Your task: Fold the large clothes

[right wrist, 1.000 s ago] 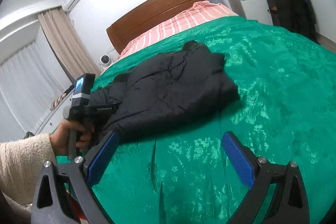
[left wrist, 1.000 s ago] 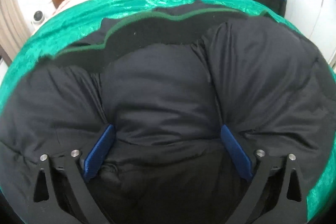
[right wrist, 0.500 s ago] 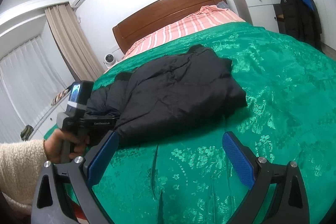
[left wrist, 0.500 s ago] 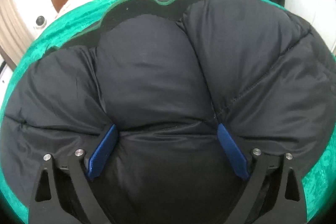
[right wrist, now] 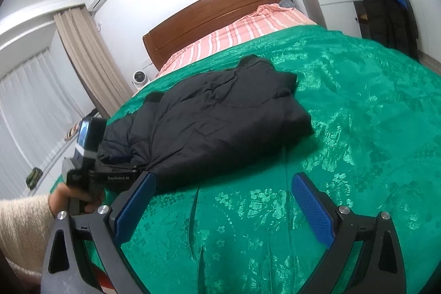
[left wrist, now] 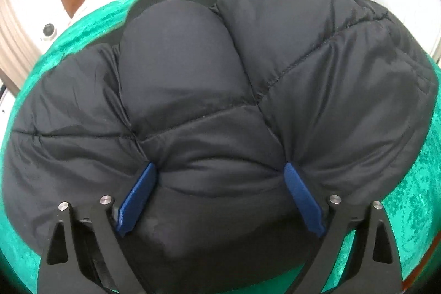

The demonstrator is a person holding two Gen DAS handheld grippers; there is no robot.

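A black quilted puffer jacket (left wrist: 209, 101) lies folded into a thick bundle on the green bedspread (right wrist: 358, 128); it also shows in the right wrist view (right wrist: 220, 123). My left gripper (left wrist: 220, 178) is wide open, its blue pads (left wrist: 137, 192) pressed into the padded cloth, which bulges between them. It also shows in the right wrist view (right wrist: 115, 175), at the jacket's near left end. My right gripper (right wrist: 223, 189) is open and empty above the bedspread, just in front of the jacket.
A wooden headboard (right wrist: 215, 10) and striped pink bedding (right wrist: 242, 29) lie at the far end. A white cabinet (right wrist: 333, 4) and hanging dark coats (right wrist: 386, 2) stand at the right. Curtains (right wrist: 82, 59) and a small white fan (right wrist: 139, 77) are at the left.
The left gripper has pushed forward over the jacket, which now fills more of its view and hides the green-trimmed collar. The right gripper has lifted and backed off slightly.
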